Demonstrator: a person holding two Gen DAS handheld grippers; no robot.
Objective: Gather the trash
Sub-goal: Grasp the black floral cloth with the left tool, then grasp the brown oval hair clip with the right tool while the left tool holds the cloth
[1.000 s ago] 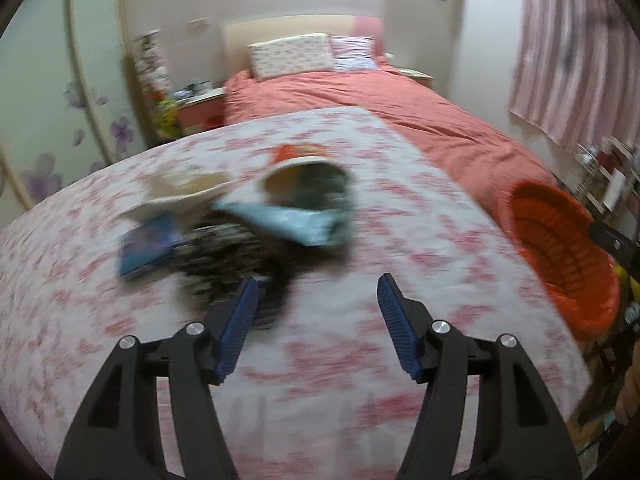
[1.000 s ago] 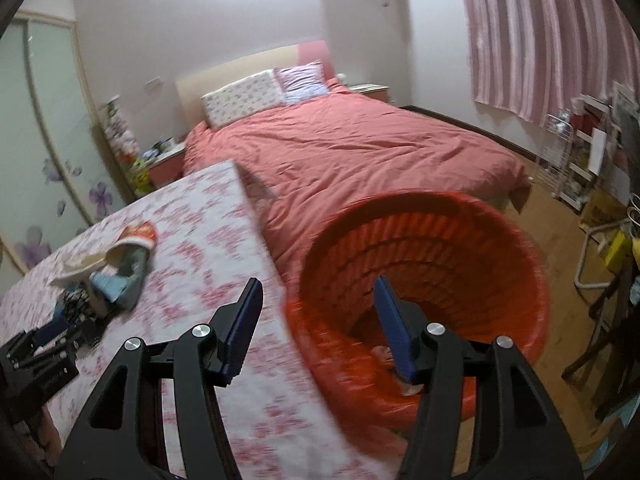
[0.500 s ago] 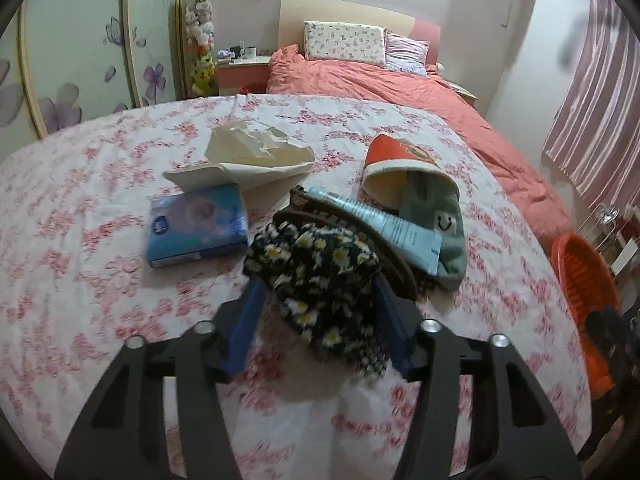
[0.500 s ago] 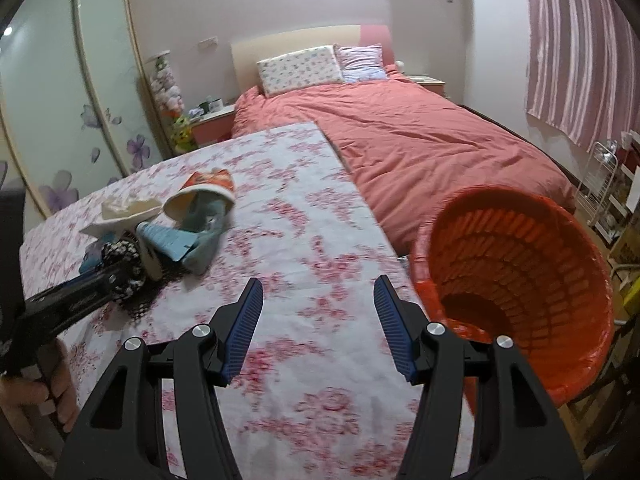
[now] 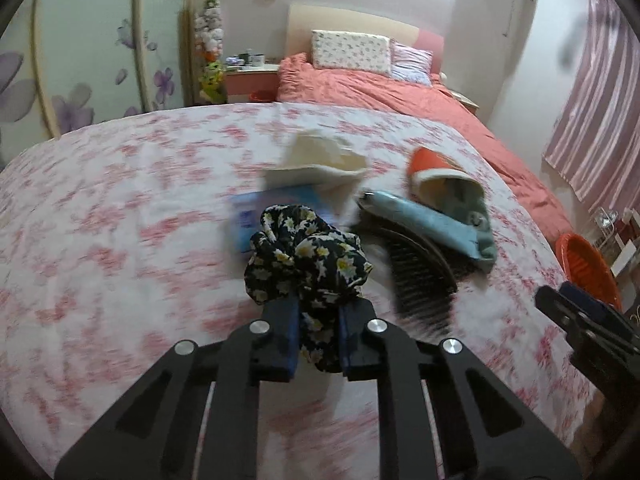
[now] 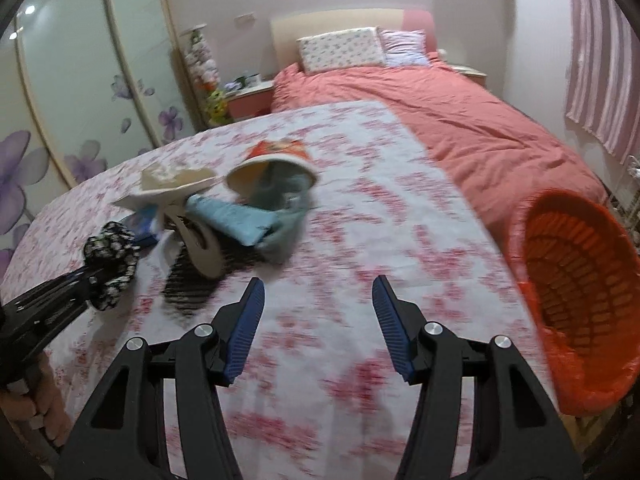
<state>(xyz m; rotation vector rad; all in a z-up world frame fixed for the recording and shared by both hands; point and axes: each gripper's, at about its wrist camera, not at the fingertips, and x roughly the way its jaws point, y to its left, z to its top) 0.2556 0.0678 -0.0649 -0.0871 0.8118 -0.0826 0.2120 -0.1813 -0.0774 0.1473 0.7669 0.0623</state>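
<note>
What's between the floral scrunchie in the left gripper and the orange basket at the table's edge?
The left gripper is closing on the floral scrunchie. Between it and the orange basket lie the hair comb and the open right gripper above bare tablecloth.

Soft floral cloth scrunchie (image 5: 306, 256), ribbed plastic basket (image 6: 576, 304), matt printed tablecloth (image 6: 400, 248), ridged blue rubbery tong pads (image 6: 246, 328).
</note>
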